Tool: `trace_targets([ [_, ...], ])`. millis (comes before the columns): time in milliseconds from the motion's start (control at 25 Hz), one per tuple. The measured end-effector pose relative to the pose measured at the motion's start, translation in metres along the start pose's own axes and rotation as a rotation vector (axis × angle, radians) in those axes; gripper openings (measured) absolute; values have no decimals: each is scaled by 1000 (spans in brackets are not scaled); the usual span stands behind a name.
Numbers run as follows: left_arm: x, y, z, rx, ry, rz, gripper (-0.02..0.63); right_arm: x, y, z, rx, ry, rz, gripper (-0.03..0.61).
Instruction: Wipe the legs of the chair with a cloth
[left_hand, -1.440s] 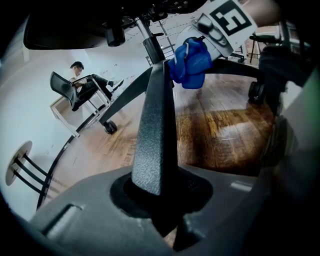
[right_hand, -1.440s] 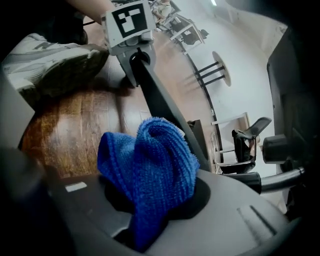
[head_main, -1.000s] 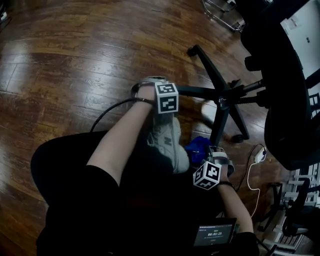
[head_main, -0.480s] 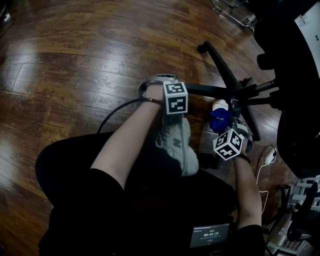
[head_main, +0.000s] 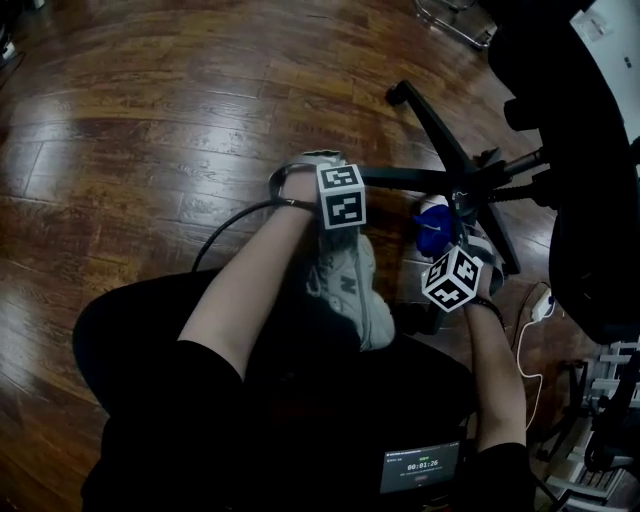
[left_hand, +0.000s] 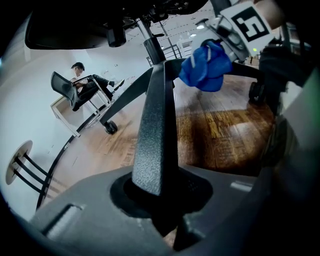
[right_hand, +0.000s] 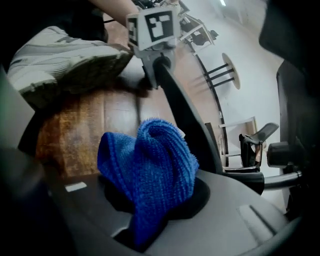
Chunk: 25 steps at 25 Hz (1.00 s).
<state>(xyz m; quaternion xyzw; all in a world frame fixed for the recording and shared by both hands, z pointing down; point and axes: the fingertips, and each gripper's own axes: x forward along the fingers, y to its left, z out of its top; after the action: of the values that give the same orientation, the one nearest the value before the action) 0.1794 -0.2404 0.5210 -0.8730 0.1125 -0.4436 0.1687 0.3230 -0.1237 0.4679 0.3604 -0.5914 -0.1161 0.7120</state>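
Note:
The black office chair's star base (head_main: 470, 185) spreads over the wooden floor at the upper right of the head view. My left gripper (head_main: 330, 185) is shut on one leg (head_main: 400, 180) that runs left from the hub; in the left gripper view that leg (left_hand: 155, 125) rises from between the jaws. My right gripper (head_main: 445, 250) is shut on a bunched blue cloth (head_main: 432, 225), which sits just below that leg near the hub. The cloth (right_hand: 147, 170) fills the jaws in the right gripper view, beside the leg (right_hand: 185, 120).
The person's grey shoe (head_main: 345, 285) lies between the two grippers. A black cable (head_main: 230, 225) loops on the floor at left, a white cable (head_main: 525, 350) at right. The chair's dark seat (head_main: 580, 150) overhangs the right side. A person sits far behind (left_hand: 82, 85).
My right gripper has carried the blue cloth away from the shoe and up the picture to the chair's hub and leg. The left gripper has kept its hold on the leg.

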Motion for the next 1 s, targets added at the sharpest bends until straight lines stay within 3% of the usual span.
trace_targets([
  [240, 1, -1, -3, -16, 7, -6, 77, -55, 114, -2, -77, -44, 119, 91],
  [440, 1, -2, -1, -30, 8, -14, 78, -66, 136, -6, -45, -57, 176, 91],
  [600, 1, -2, -1, -26, 4, -13, 78, -50, 104, -6, 1, -60, 148, 91],
  [840, 2, 0, 1, -14, 3, -4, 78, 4, -4, -5, 63, -35, 11, 91],
  [1000, 2, 1, 1, -1, 4, 9, 77, 25, -64, -1, 171, -37, -61, 95],
])
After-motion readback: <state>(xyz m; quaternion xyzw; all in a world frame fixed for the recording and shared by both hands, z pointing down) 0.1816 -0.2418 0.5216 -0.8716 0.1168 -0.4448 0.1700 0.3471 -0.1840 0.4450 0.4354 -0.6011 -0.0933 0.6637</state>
